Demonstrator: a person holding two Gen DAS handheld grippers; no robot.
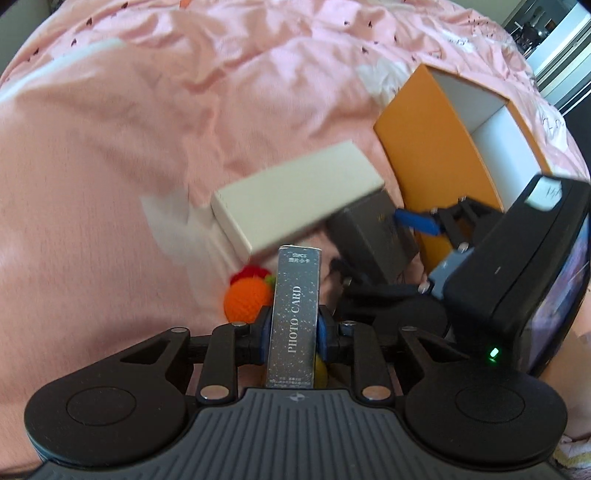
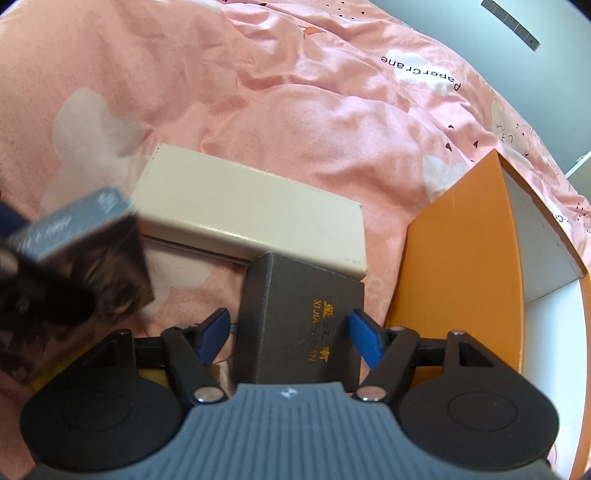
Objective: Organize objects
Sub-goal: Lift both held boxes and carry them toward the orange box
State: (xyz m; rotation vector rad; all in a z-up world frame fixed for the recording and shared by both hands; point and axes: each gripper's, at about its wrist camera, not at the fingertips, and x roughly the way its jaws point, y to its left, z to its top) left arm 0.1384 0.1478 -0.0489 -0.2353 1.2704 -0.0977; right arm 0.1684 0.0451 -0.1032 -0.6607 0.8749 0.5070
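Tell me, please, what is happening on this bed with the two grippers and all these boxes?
A person is tidying boxes on a pink bedsheet with two handheld grippers. The left gripper is shut on a grey photo card box. The right gripper is open, its fingers either side of a dark grey box without pressing it. A cream box lies behind, an open orange box beside.

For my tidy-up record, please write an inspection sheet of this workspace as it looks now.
Surface: wrinkled pink printed bedsheet.
Job's things: silver PHOTO CARD box; dark grey cardboard box with gold letters; long cream box; open orange box with white inside.
Clutter: orange crocheted ball.
Grippers: left gripper shut on the PHOTO CARD box; right gripper open, pads either side of the grey box, not pressing.
Cables: thin cord beside the grey box, unclear.
Surroundings: pale wall.
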